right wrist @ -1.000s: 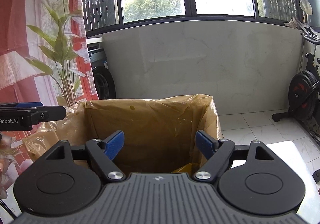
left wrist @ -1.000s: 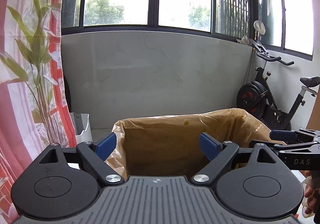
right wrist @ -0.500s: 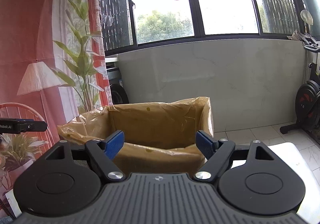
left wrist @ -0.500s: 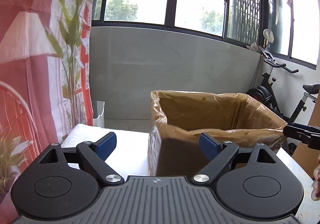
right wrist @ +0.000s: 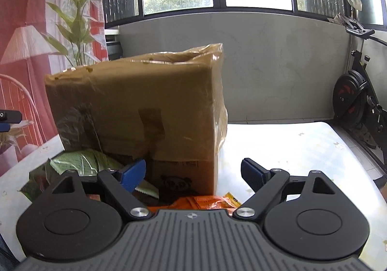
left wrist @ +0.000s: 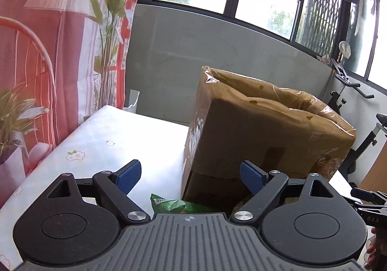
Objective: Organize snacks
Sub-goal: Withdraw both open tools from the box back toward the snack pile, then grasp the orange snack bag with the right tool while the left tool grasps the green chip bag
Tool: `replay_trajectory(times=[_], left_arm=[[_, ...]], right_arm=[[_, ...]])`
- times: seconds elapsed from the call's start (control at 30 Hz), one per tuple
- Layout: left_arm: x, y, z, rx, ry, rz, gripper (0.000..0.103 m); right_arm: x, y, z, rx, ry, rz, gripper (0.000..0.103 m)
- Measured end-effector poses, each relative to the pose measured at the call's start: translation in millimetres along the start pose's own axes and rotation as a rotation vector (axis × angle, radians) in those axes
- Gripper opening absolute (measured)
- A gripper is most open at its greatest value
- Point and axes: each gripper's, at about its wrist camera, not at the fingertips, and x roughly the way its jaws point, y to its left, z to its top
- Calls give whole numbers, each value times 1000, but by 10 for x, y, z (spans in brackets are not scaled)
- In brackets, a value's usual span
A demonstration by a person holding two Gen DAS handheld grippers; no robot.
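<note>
A tall brown cardboard box lined with a yellowish translucent plastic bag [left wrist: 261, 130] stands open-topped on the white counter with a faint flower print [left wrist: 101, 140]. The liner folds out over the rim; neither view looks down far enough to show what lies inside.

The left wrist view catches the box from one corner, with its open mouth and the liner's inner folds showing. At the box's foot, a green snack packet [left wrist: 174, 205] shows only as a crinkled edge above the claw's body. At the far right edge of that view the other claw's black tip pokes in, with a bit of the person's hand [left wrist: 373, 251] below it.

The right wrist view faces a broad side of the box [right wrist: 145, 111] instead, where a strip of brown tape and a small printed panda near the bottom edge show. Here the green packet [right wrist: 79, 162] lies against the box's lower left, and an orange snack wrapper [right wrist: 208, 202] — unseen from the left — lies on the counter in front of the box.

The left claw [left wrist: 191, 175] is spread wide with nothing between its blue pads; the green packet sits low between them, just ahead of the body. The right claw [right wrist: 193, 174] is widening, its pads pressing on nothing — the orange wrapper lies just below and between them, the green packet behind its left pad.
</note>
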Motion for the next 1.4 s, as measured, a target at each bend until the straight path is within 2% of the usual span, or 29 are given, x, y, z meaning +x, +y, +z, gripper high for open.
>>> replay_trajectory(times=[0.2, 0.3, 0.57, 0.6, 0.67, 0.83, 1.1, 1.23, 1.4], left_arm=[[26, 72, -80, -19, 31, 12, 90], [46, 84, -132, -13, 46, 20, 90], [119, 71, -262, 10, 85, 25, 90], [123, 57, -284, 19, 89, 28, 90], [140, 48, -312, 31, 97, 31, 90], [202, 59, -363, 39, 127, 19, 90], [277, 65, -446, 54, 147, -22, 91], [287, 79, -431, 52, 132, 17, 91], [338, 216, -311, -22, 102, 79, 91]], right_arm=[[165, 59, -219, -90, 90, -10, 88], [202, 40, -339, -73, 128, -11, 88], [151, -48, -593, -8, 149, -54, 88], [118, -78, -620, 12, 136, -41, 87], [68, -111, -638, 32, 114, -35, 78], [-37, -149, -637, 61, 72, -9, 69], [-49, 21, -644, 42, 41, 39, 68], [-34, 3, -652, 51, 49, 46, 68], [-23, -20, -627, 62, 49, 42, 68]])
